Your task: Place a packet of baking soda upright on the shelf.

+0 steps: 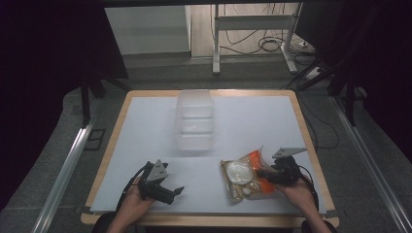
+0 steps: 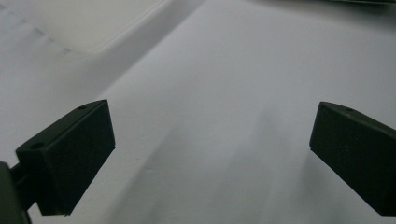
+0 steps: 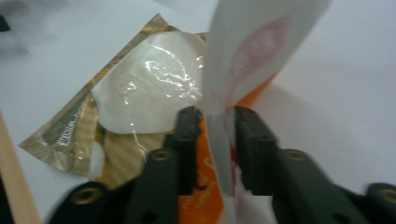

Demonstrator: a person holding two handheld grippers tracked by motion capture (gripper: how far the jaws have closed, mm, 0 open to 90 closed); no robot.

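Right gripper view: right gripper (image 3: 217,123) has its jaws nipped on the upturned edge of the snack packet (image 1: 245,177) — at the table's (image 1: 145,126) five o'clock. Left gripper (image 2: 210,154) gapes wide, empty. Grasp step; next, probably a clean lift toward the clear container (image 1: 195,120) at twelve o'clock.

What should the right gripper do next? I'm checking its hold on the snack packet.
Probably lift gently: the right gripper pinches the snack packet by a raised edge, the rest on the table; the clear container stands beyond.
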